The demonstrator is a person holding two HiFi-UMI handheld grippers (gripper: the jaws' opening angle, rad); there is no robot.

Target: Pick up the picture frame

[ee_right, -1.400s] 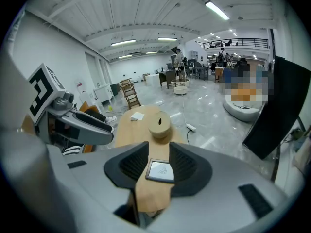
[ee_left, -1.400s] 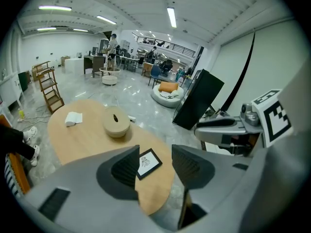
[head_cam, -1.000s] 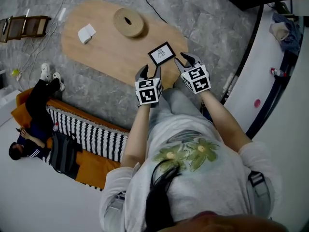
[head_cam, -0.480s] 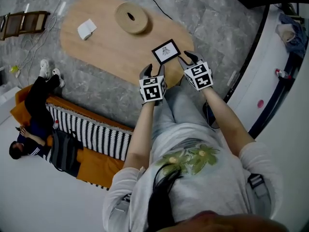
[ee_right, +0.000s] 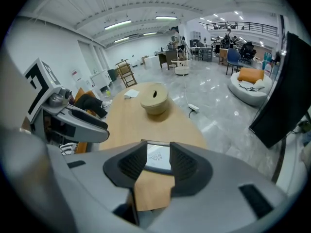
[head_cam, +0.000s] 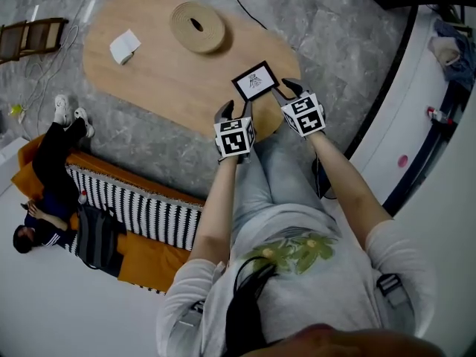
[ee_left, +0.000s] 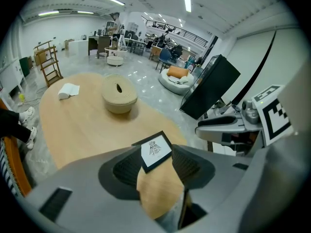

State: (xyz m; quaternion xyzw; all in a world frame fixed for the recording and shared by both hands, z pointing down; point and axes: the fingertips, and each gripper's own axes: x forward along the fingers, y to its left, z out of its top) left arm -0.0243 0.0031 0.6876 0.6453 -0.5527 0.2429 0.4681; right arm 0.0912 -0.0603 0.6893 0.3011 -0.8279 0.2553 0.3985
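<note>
Black picture frame (head_cam: 255, 80), white print inside, lying flat near table edge (head_cam: 195, 117)

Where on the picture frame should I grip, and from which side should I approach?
Grip the picture frame by its black border on two opposite sides, coming from the near edge of the table. It seems to lie flat and thin close to that edge, so only its rim offers a hold.
</note>
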